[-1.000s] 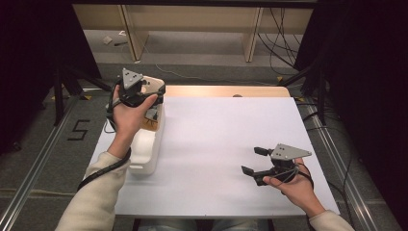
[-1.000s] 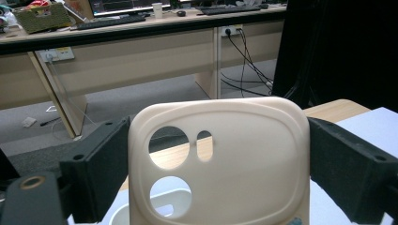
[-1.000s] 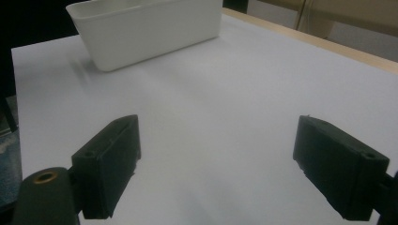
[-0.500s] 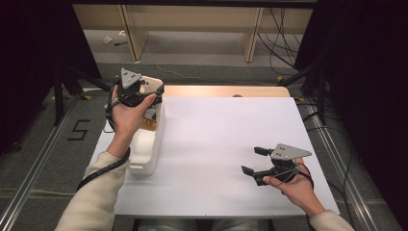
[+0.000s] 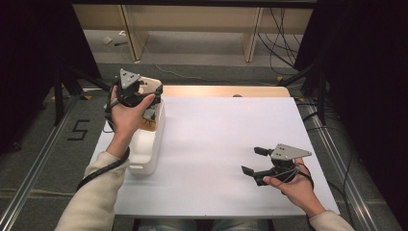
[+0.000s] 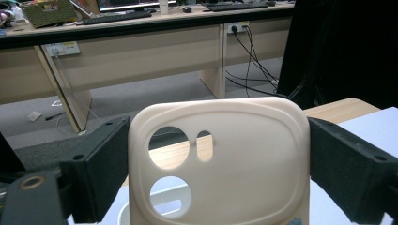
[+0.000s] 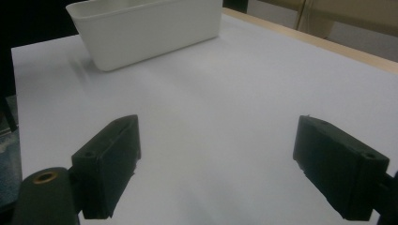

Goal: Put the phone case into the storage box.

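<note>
your left tongs (image 6: pixel 206 187) clamp the cream phone case (image 6: pixel 220 159) by its long edges, above the white bin (image 5: pixel 146 144) – it looks light, bendy and slick, so hold near mid-length. your right tongs (image 5: pixel 254 161) hang open over the tabletop (image 5: pixel 216 130).

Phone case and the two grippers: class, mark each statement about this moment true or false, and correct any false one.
1. The left gripper is clamped on a cream phone case. True.
2. The phone case lies flat on the white table. False: it is held up above the white bin.
3. The right gripper holds a pen. False: its jaws are apart with nothing between them.
4. The white bin stands at the left side of the table. True.
5. The case has round cut-outs near one corner. True.
</note>
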### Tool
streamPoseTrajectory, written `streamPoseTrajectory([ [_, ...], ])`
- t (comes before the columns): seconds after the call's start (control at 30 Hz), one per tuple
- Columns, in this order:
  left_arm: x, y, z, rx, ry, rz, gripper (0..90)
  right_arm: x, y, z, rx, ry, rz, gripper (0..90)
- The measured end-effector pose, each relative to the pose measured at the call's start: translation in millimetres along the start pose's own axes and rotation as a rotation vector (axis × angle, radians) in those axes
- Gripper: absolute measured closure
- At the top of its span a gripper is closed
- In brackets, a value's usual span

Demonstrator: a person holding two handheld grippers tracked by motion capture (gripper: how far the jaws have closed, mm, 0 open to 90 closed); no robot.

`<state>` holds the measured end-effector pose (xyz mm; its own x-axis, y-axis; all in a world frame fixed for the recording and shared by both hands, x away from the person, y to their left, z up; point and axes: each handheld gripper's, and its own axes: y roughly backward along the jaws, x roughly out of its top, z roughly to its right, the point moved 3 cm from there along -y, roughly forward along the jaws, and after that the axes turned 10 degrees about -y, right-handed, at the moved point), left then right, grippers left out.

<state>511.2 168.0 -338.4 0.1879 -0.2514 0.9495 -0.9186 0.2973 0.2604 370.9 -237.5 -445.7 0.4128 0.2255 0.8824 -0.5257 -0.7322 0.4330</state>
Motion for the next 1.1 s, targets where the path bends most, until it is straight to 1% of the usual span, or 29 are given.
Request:
streamPoseTrajectory([
  [0.77,-7.2,-3.6,-6.8,0.022,0.015,-0.012,10.8,-0.1,-0.1,-0.1,0.002,0.002,-0.002,16.3],
  [1.1,-11.5,-6.9,-7.2,0.027,0.01,-0.024,10.8,-0.3,-0.3,-0.3,0.004,0.002,-0.002,16.3],
])
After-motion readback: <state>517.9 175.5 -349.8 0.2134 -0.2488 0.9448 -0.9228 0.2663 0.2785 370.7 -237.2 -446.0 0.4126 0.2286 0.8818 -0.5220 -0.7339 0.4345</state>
